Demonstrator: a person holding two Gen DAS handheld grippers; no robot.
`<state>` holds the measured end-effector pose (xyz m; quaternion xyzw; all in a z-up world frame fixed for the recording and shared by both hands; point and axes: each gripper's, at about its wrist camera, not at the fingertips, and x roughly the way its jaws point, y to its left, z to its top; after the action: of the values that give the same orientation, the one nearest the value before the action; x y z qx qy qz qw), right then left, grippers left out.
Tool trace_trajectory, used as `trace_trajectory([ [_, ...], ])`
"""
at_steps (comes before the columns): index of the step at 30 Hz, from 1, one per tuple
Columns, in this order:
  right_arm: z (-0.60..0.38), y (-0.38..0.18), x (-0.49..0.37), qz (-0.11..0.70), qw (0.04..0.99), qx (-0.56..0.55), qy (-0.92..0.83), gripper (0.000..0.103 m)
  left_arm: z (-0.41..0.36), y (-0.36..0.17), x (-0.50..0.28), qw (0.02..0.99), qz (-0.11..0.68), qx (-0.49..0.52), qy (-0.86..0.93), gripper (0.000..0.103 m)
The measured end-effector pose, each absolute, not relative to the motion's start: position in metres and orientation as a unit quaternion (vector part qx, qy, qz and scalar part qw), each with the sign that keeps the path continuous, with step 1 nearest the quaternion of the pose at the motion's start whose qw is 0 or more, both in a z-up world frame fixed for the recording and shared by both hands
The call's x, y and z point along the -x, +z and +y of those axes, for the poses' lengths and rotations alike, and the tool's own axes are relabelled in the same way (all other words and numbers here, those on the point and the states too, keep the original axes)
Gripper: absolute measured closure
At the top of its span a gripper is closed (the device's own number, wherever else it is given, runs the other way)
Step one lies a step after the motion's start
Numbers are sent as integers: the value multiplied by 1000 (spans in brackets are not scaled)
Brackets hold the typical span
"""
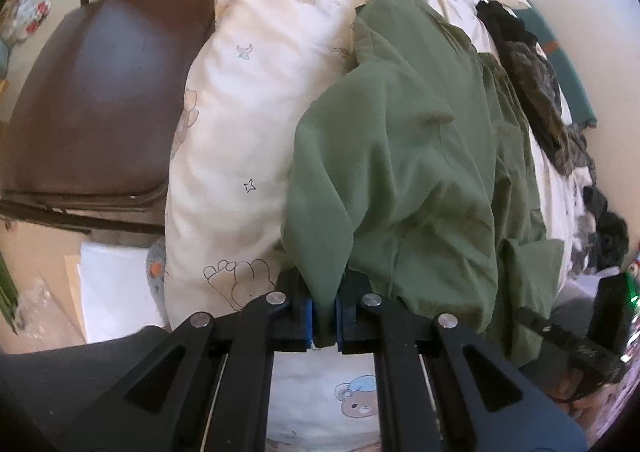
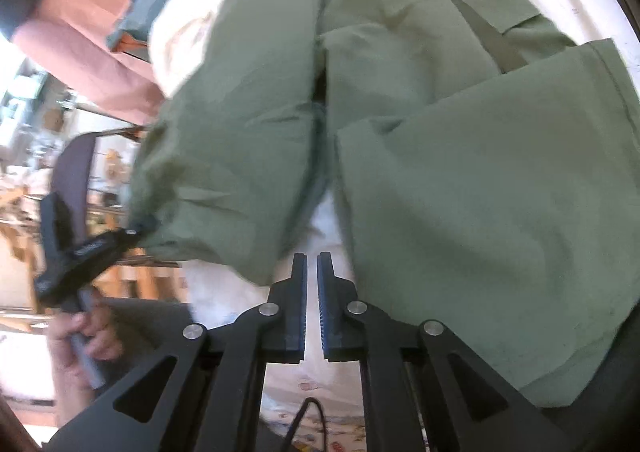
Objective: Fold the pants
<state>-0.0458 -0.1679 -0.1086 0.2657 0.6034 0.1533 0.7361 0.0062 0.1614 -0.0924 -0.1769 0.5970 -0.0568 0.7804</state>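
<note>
Left wrist view: the left gripper (image 1: 325, 322) is clamped on a hem corner of the green pants (image 1: 408, 156), with the fabric pinched between the blue pads and running up from the fingers in a taut ridge. The pants lie on the bed, over a cream quilt (image 1: 248, 100) printed with bears and stars, with a brown chair seat (image 1: 100, 92) to the left and a heap of dark clothes (image 1: 536, 92) beyond the pants at the far right. Judged step: carry the held leg end across to form a fold. To do it well, keep the pinch firm, lift only enough for the cloth to clear the quilt, and move along the length of the leg so that the crease runs straight. Right wrist view: the right gripper (image 2: 312, 304) has its fingers almost together with a narrow slit between them and nothing in it; only the white bedding shows behind the slit, so this gripper holds no cloth. The pants (image 2: 460, 192) are spread in front of it with both legs visible, a gap between them, and one panel already lapped over at the right. The left gripper (image 2: 136, 232) appears at the left edge, gripping the hem of the left-hand leg, with a hand (image 2: 86, 336) on its handle. The fabric looks thin, soft and lightly creased, and is likely to sag if lifted from a single corner
</note>
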Motion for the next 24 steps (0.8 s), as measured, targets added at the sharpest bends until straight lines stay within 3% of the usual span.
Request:
trace_trajectory([
  [2, -161, -104, 46, 600, 735, -267, 172, 62, 162, -92, -6, 781, 596, 177, -56, 97],
  [3, -152, -103, 46, 599, 733, -263, 185, 31, 164, -92, -8, 779, 597, 185, -55, 97],
  [4, -146, -104, 45, 598, 734, -257, 192, 23, 166, -94, -8, 777, 597, 195, -54, 97],
  [9, -89, -118, 52, 601, 756, -136, 222, 25, 173, -93, -6, 772, 590, 230, -58, 97],
  [17, -42, -147, 20, 576, 805, -76, 120, 27, 172, -81, -8, 782, 567, 245, -84, 98],
  [18, -33, -149, 15, 574, 811, -36, 107, 30, 172, -80, -8, 782, 566, 246, -87, 98],
  [19, -26, -148, 14, 569, 816, -4, 104, 40, 172, -80, -8, 782, 566, 245, -88, 98],
  [24, -1, -125, 34, 520, 830, 160, 120, 74, 182, -79, -7, 780, 563, 262, -84, 99],
])
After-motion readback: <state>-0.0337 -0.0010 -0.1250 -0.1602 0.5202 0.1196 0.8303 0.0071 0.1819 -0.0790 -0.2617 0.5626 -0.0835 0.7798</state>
